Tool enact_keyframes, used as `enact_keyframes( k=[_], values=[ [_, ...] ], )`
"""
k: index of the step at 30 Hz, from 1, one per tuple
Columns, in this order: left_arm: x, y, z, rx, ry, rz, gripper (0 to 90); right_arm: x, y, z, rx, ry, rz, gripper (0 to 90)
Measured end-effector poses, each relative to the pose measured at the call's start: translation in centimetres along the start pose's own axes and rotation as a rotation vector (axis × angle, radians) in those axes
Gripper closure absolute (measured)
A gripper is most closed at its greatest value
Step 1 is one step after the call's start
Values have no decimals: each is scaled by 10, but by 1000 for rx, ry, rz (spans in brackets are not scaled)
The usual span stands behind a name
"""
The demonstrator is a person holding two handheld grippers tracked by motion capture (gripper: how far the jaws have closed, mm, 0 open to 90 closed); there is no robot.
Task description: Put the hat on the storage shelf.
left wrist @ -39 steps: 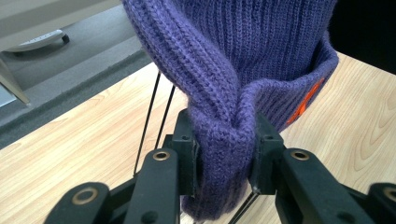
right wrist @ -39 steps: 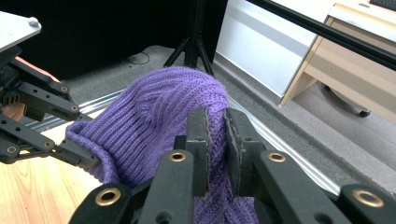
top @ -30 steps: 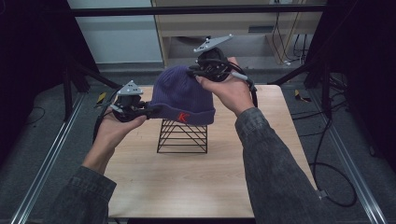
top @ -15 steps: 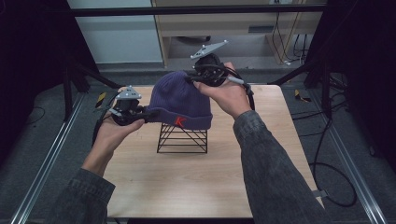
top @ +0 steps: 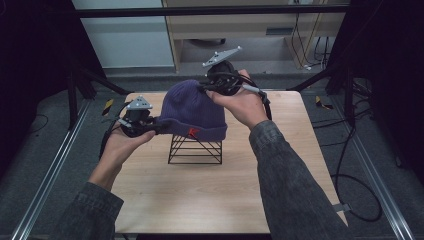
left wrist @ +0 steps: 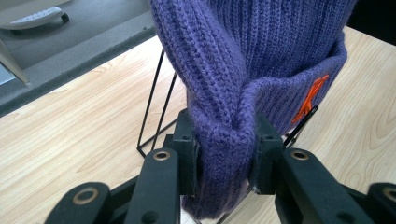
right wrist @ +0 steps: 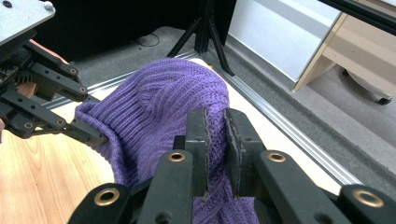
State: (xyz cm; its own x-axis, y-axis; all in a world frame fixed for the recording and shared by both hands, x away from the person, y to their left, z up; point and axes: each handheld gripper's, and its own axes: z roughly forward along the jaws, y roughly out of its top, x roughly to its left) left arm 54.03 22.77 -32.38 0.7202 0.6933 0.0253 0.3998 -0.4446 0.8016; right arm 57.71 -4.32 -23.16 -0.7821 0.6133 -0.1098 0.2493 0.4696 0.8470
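While both jaws pairs are pinching knit, the purple beanie (top: pixel 192 111) hangs stretched between them above the black wire stand (top: pixel 195 149), which sits mid-way on the wooden surface (top: pixel 210 195). Left hand-held gripper (top: pixel 150 126) is clamped on the folded cuff at the hat's left edge — the left gripper view shows a thick bunch of cuff (left wrist: pixel 224 140) squeezed between the jaws, with the orange logo (left wrist: pixel 309 99) just to the side. Right hand-held gripper (top: pixel 212 88) is closed on a thin fold near the crown, at the back of the hat; its own view shows only a narrow pleat of knit (right wrist: pixel 215 126) between the pads.

Risks from here:
- Crown grip is shallow — stretchy rib knit could slide out of the right jaws if the hands pull further apart, and the hat would flop over the left gripper.
- Cuff bunch on the left is bulky and rounded, so it may roll out under tension.
- Lower rim looks to be touching or just clear of the stand's top wires; hard to tell from the high view. If it is snagged, a sideways tug could tip or drag the light stand across the surface.
- Uneven pull may twist the opening shut, so it would not drop cleanly over the stand.
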Motion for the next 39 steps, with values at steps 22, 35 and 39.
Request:
enact_keyframes(
  k=[22,35,39],
  values=[
    [-2,-13,12,33,-12,1,683,1,-15,9,30,19,7,804],
    [-1,-22,17,39,-18,-16,683,5,-20,11,46,32,7,804],
    [-1,-25,18,43,-17,-20,682,6,-23,13,55,37,3,803]
  ],
)
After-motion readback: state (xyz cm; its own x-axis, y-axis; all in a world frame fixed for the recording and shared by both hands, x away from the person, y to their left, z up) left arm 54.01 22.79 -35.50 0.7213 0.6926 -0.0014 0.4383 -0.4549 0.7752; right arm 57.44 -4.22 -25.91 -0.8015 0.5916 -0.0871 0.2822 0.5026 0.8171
